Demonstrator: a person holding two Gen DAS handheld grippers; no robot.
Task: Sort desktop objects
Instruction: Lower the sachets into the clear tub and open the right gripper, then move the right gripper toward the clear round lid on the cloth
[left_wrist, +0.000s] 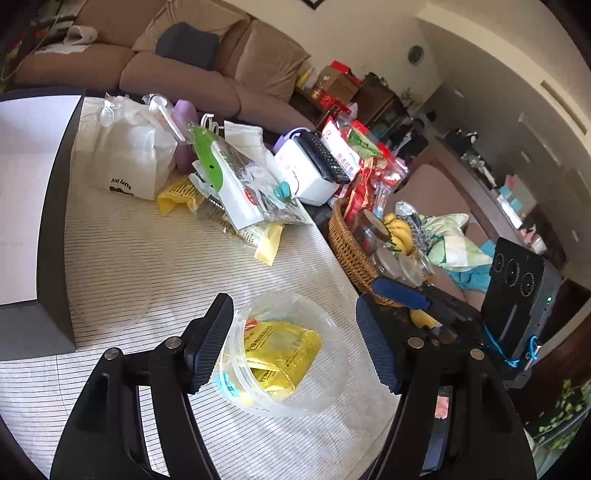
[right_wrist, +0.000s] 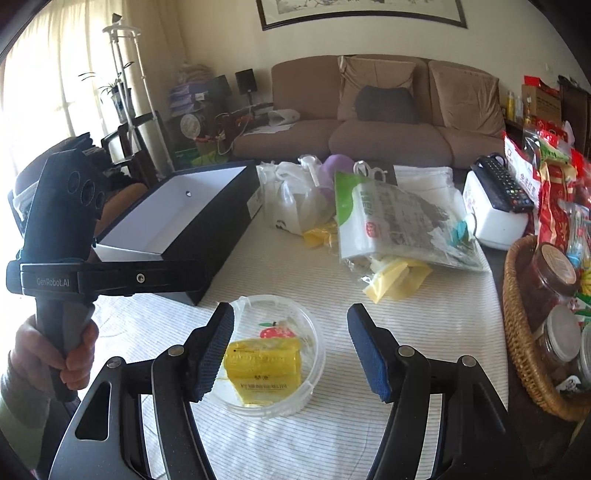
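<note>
Tub (right_wrist: 275, 354): I see it on the striped cloth (right_wrist: 424, 325), just in front of the black box (right_wrist: 207, 229), yellow packets (right_wrist: 264, 363) inside.
Left gripper (left_wrist: 295, 354): released, jaws astride the tub, pads clear.
Right gripper (right_wrist: 291, 354): released, nothing held.
Basket (right_wrist: 524, 354): right of tub.

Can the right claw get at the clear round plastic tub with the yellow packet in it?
Probably yes: the right claw is open, the clear round plastic tub sits just ahead between its fingers, and nothing lies between them.

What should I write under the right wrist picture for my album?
Open right gripper over a clear tub of yellow packets, with a black box behind.
</note>
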